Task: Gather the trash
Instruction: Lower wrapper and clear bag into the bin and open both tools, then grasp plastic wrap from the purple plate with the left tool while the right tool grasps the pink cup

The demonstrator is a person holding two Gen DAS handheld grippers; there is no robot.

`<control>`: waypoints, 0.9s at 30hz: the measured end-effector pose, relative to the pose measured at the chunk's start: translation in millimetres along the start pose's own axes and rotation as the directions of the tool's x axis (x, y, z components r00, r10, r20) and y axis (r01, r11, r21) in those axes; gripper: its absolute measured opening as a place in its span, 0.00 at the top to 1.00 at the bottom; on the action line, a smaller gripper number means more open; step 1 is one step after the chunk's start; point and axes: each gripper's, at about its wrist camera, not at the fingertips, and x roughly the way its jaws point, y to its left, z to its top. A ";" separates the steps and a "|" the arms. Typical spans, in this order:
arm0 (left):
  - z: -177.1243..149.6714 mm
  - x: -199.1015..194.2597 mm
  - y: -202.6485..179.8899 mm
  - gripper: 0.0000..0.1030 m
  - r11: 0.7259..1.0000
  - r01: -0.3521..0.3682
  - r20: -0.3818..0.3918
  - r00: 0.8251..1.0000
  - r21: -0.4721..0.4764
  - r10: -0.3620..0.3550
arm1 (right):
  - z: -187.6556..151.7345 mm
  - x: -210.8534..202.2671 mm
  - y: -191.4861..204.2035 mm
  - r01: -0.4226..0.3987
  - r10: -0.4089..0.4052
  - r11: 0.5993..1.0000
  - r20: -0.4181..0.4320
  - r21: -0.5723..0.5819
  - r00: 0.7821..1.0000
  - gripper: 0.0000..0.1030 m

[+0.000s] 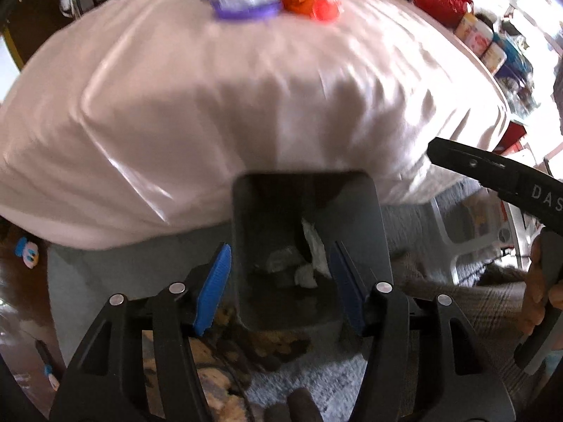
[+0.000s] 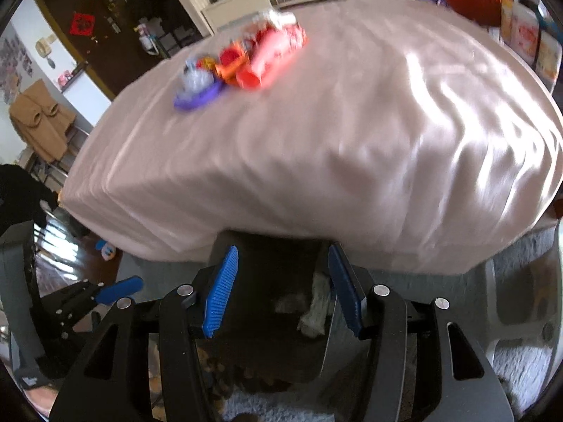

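A dark grey trash bin (image 1: 355, 218) stands on the floor against a table draped in a pale pink cloth (image 1: 246, 105). Crumpled white tissues (image 1: 315, 246) lie inside the bin. My left gripper (image 1: 279, 285) hangs open just above the bin's mouth, with nothing between its blue pads. My right gripper (image 2: 281, 288) is also open and empty over the same bin (image 2: 267, 246), where the tissues (image 2: 316, 306) show. At the far end of the cloth sits a pile of trash (image 2: 246, 59): red and orange wrappers and a purple lid (image 1: 246, 10).
A duck plush toy (image 2: 105, 249) lies on the floor to the left of the table. Jars and boxes (image 1: 485, 38) crowd a shelf along the right. A grey rug (image 1: 316, 379) lies under the bin. A hand (image 1: 538, 281) holds the other gripper's handle at the right.
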 end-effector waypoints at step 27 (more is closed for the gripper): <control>175.5 -7.0 43.3 0.57 1.000 -0.017 0.179 0.984 -0.007 0.018 | 164.5 46.3 7.5 0.001 -0.005 0.999 0.116 0.035 0.993 0.55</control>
